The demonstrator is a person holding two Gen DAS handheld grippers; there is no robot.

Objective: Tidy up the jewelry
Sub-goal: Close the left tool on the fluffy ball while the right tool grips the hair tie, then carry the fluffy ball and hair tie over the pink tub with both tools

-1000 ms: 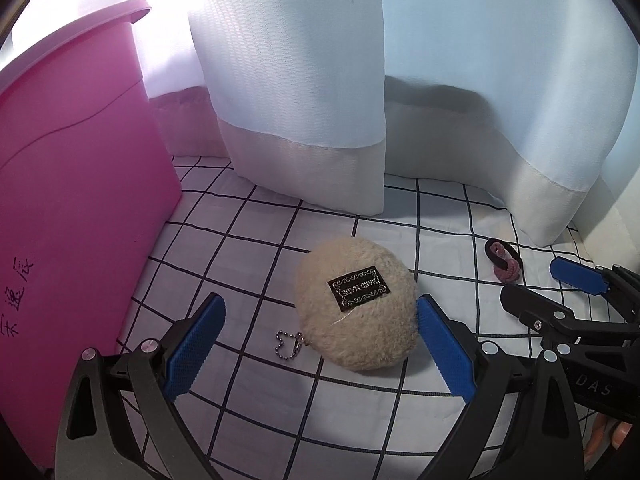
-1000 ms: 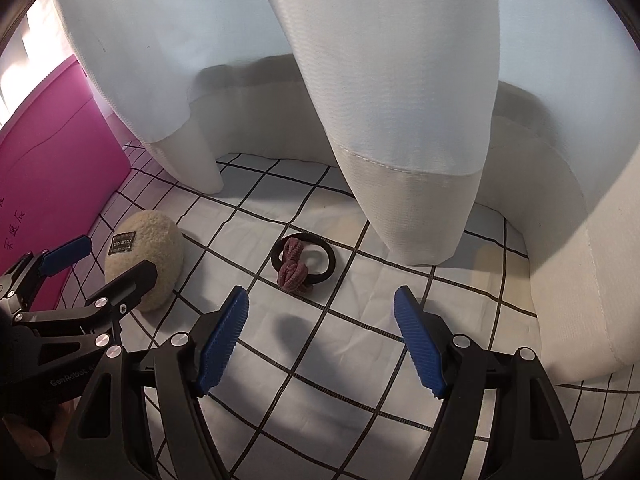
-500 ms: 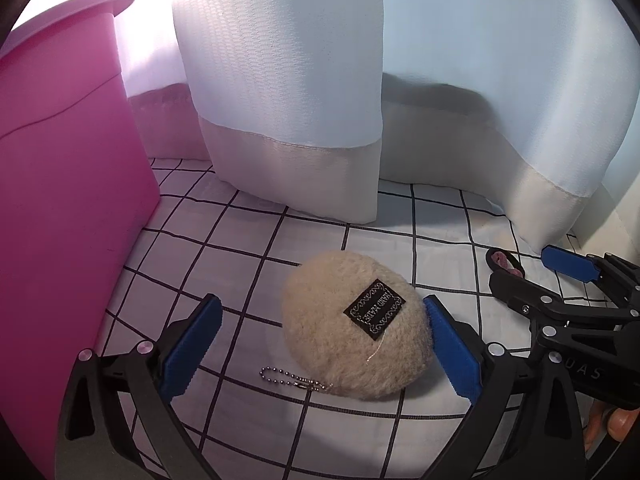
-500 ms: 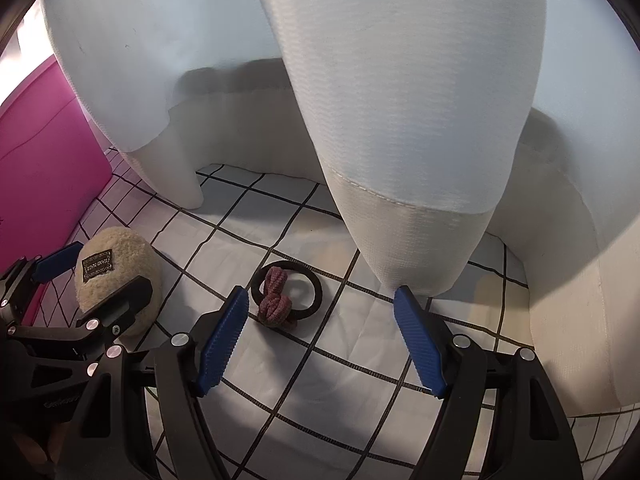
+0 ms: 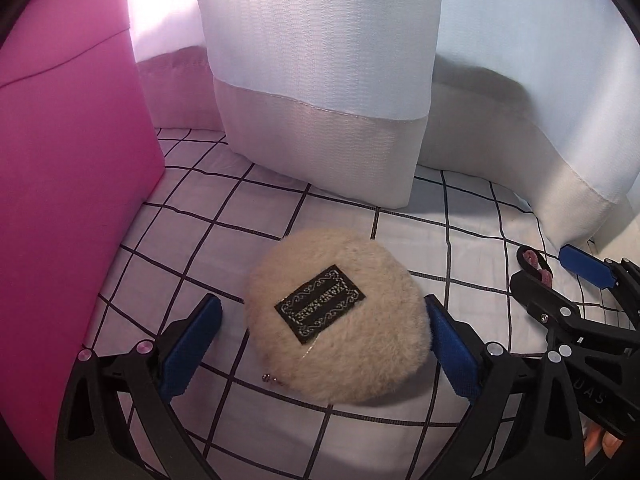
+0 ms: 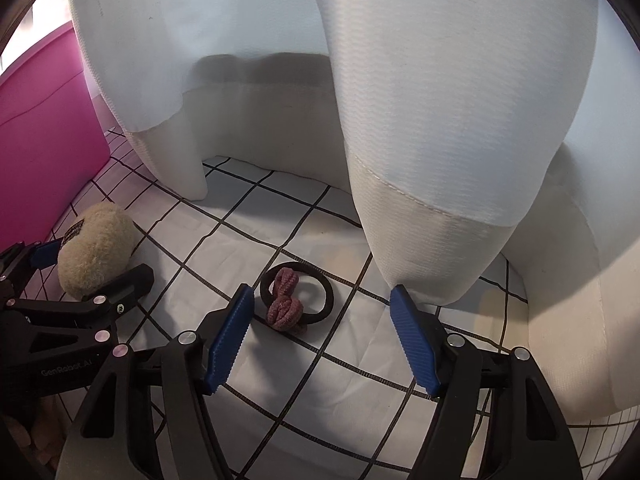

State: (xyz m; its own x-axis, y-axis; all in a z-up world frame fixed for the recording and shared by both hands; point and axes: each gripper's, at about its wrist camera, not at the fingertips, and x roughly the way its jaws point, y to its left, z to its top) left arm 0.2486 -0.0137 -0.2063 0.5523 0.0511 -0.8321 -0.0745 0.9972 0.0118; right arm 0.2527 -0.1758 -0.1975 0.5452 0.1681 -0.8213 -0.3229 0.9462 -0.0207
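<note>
The left tool [image 5: 320, 344] is seen with its blue pads spread apart. Between them lies a round, cream, fluffy pouch [image 5: 338, 316] with a black patterned label [image 5: 319, 309] sewn on top; the right pad is just beside the pouch's edge, perhaps touching it, while a gap is left at the left pad. A few beads of a small ball chain [image 5: 269, 378] are visible at the pouch's near edge. The pouch rests on a white cloth with a black grid [image 5: 472, 240], which covers the surface beneath.

To the right of the pouch, a black hair tie [image 6: 298, 294] with a knotted pink-maroon wrap is seen flat on the same cloth. It lies just ahead of the right tool [image 6: 320, 334], close to the tip of its left pad and not between the pads. The right tool's jaws are apart with nothing gripped, and they have just been closing somewhat.

Compared with a second earlier, the pouch is now framed lower and nearer between the left tool's pads, and the hair tie is closer to the right tool's tips.

Left of the pouch a pink bin [image 5: 60, 200] is standing; behind it, white curtains [image 5: 320, 80] hang down to the cloth.
</note>
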